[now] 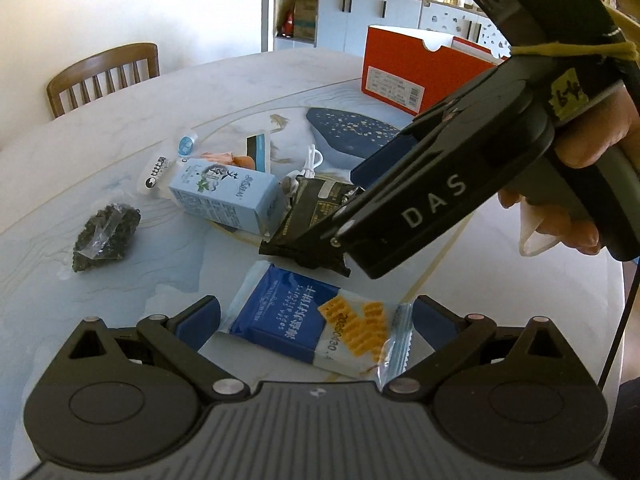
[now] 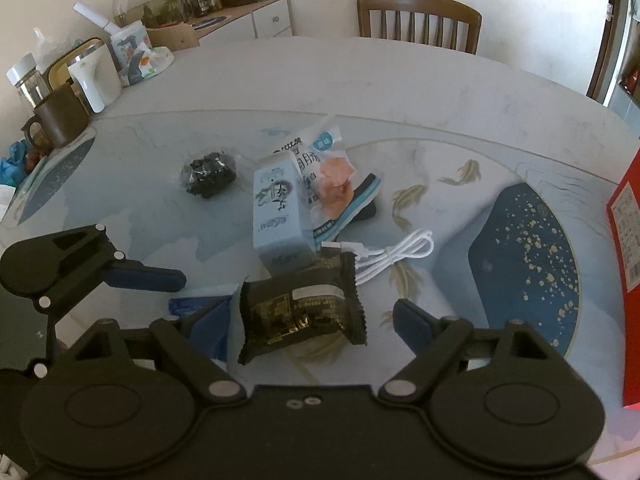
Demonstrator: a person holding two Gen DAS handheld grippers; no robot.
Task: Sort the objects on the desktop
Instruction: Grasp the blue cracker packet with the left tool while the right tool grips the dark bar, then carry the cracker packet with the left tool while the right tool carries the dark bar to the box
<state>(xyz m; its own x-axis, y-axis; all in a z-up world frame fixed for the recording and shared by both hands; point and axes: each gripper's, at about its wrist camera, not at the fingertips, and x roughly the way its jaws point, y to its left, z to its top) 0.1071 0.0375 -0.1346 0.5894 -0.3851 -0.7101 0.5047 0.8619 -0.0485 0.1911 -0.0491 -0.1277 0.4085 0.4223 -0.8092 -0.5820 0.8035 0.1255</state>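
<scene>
The round table [image 2: 400, 92] holds scattered snacks. The right gripper [image 2: 308, 316], jaws spread, straddles a black snack packet [image 2: 300, 308]. The left gripper [image 1: 316, 320], jaws spread, straddles a blue soda-biscuit packet [image 1: 296, 320].

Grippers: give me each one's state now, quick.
Left gripper: open, straddling the blue biscuit packet.
Right gripper: open around the black snack packet.

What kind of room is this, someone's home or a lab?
Most likely a home dining room: a round table with a wooden chair drawn up, a sideboard crowded with jars and snacks, and a kettle.
</scene>
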